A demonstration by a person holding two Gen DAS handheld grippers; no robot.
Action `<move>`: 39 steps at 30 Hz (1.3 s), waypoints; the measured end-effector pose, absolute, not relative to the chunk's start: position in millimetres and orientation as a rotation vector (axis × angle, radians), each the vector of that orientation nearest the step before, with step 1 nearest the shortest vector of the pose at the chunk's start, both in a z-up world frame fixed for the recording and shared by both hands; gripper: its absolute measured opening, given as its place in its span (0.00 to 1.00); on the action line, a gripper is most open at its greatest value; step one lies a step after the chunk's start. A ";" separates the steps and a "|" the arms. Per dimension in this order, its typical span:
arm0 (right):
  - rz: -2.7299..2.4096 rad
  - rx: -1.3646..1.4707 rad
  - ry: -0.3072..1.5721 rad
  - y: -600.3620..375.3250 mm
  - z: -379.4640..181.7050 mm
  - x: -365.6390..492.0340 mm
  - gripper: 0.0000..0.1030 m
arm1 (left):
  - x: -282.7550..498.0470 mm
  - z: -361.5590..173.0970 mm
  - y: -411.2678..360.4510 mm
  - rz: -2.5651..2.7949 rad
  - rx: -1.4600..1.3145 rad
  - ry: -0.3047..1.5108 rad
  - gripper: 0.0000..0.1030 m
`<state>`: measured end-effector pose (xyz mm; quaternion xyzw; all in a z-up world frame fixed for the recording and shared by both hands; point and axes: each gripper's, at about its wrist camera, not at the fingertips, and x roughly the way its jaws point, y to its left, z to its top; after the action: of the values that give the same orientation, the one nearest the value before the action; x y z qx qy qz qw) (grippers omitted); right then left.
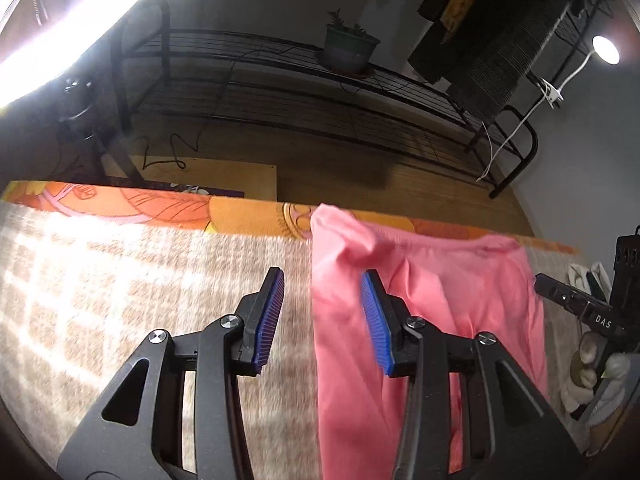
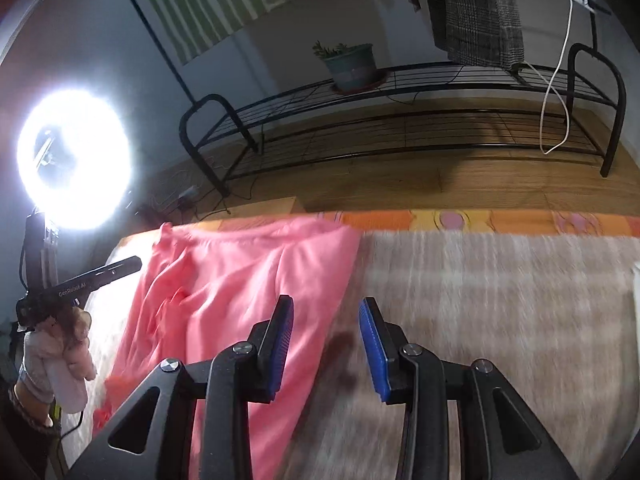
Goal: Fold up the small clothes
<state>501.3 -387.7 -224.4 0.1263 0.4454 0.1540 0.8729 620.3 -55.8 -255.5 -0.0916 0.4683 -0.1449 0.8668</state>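
Flanking pink garment (image 1: 420,320), seemingly clear: plant pot (image 1: 350,50), ring light (image 2: 74,160).

garment (image 1: 420,320) pink | blanket (image 1: 140,280) beige check (blurred, probably) | pads (image 1: 272,316) blue

Pink garment (image 1: 424,312) runs off the bottom edge; blanket (image 2: 500,300) blurred.

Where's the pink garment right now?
The pink garment lies on the beige blanket between the two open grippers: beneath the left gripper's right finger and the right gripper's left finger.
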 end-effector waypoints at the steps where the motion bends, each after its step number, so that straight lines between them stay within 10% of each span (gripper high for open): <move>1: 0.328 0.264 0.932 -386.0 -225.7 507.8 0.36 | 624.9 -258.1 -57.3 -0.302 -0.191 0.981 0.40; 8: 0.336 0.258 0.946 -374.9 -234.4 541.6 0.36 | 639.7 -269.0 -76.9 -0.275 -0.129 0.978 0.37; 10: 0.339 0.246 0.944 -368.5 -234.8 546.6 0.29 | 642.7 -270.1 -82.2 -0.266 -0.099 0.977 0.07; 12: 0.363 0.207 0.952 -356.9 -235.6 548.2 0.12 | 641.9 -269.1 -83.8 -0.284 -0.087 0.977 0.03; 39: 0.532 0.085 0.750 -339.1 -115.1 352.4 0.03 | 407.9 -146.1 -34.0 -0.424 -0.066 0.783 0.01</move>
<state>352.4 -339.1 -115.1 0.0410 0.3618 0.2568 0.8952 407.8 -34.0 -146.1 -0.0318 0.3787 -0.2053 0.9019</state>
